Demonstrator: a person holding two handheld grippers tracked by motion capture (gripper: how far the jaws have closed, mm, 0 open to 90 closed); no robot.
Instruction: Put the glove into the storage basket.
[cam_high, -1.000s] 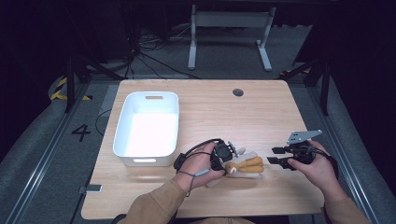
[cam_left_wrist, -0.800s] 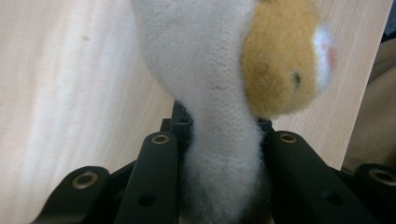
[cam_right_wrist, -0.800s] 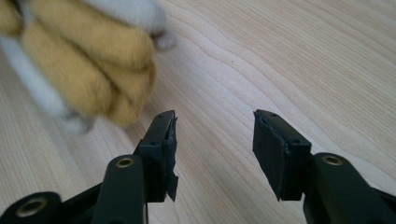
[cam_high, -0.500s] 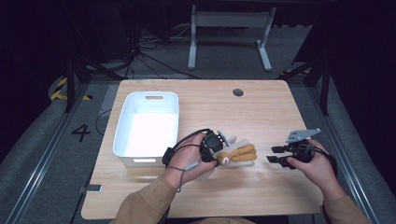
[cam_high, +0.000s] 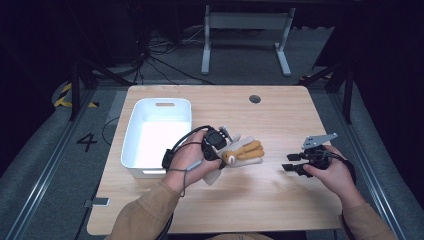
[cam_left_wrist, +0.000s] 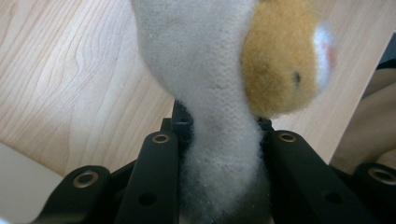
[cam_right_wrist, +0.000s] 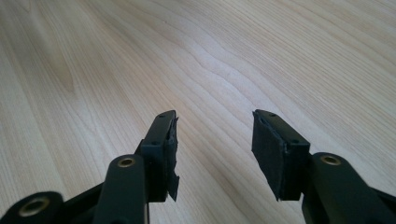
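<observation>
1. My left gripper (cam_high: 222, 150) pinched the plush toy (cam_high: 242, 151) by its grey body, just right of the white bin (cam_high: 159, 111).
2. The toy's long axis pointed right, towards my right gripper (cam_high: 291, 163) (jaws spread, nothing between them).
3. The bin lay left of the toy, nearest my left hand.

The plush toy (cam_high: 240, 152) at the centre of the frame is pale grey with tan-orange limbs and a tan head showing a white patch. Left of it sits a plain white bin (cam_high: 157, 135) on the light, wood-grained bench (cam_high: 280, 120), and both tools (cam_high: 222, 155) (cam_high: 290, 166) are black.
</observation>
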